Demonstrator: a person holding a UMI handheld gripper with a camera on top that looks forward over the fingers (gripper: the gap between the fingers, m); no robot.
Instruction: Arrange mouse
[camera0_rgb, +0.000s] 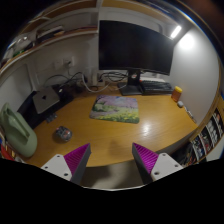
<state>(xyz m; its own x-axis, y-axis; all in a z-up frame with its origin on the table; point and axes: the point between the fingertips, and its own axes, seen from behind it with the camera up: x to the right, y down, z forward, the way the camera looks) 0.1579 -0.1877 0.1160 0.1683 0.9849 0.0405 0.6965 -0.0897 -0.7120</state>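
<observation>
A small grey mouse (62, 133) lies on the wooden desk (110, 135), to the left and a little ahead of my left finger. A mouse mat with a flowery picture (116, 108) lies in the middle of the desk, well beyond the fingers. My gripper (112, 160) is open and empty, above the desk's near edge. Its two magenta pads (76, 157) stand wide apart, with only bare desk and floor between them.
A large dark monitor (132, 47) stands at the back with a keyboard (155, 86) under it. A laptop (45, 98) sits at the back left, a green bag (17, 130) at the left edge, an orange cup (177, 94) at the right.
</observation>
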